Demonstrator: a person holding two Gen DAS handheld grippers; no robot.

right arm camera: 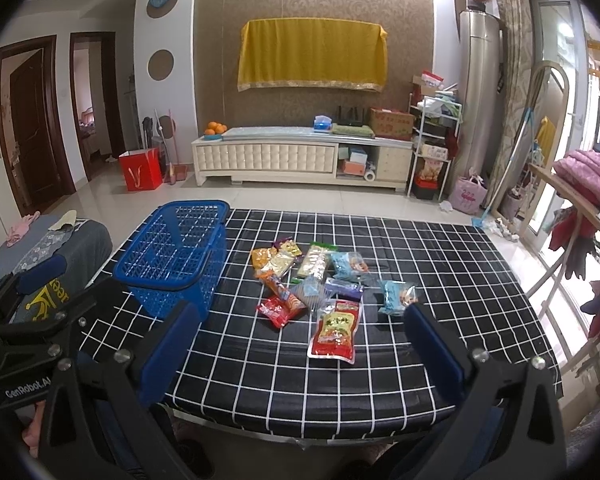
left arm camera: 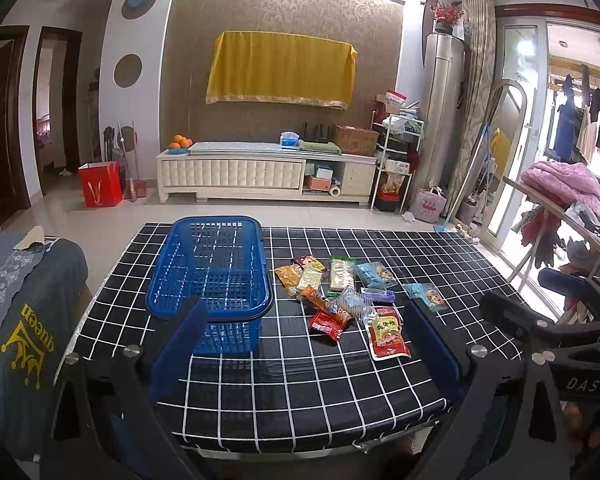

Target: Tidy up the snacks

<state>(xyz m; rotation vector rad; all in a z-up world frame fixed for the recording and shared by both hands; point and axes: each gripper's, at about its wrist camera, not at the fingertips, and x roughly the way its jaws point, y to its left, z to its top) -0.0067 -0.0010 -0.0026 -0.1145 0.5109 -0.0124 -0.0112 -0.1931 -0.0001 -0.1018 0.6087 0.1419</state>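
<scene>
I hold my left gripper (left arm camera: pixel 304 344) and right gripper (right arm camera: pixel 300 340) above the near edge of the black table (left arm camera: pixel 380 392) with its white-grid cloth, both spread wide with nothing between their blue padded fingers (left arm camera: pixel 180 344). The glossy, crinkled plastic snack packets (left arm camera: pixel 340 292) lie in a loose heap just right of the empty blue rectangular plastic lattice basket (left arm camera: pixel 210 280). Bare cloth runs from the basket and the heap to the near edge.
</scene>
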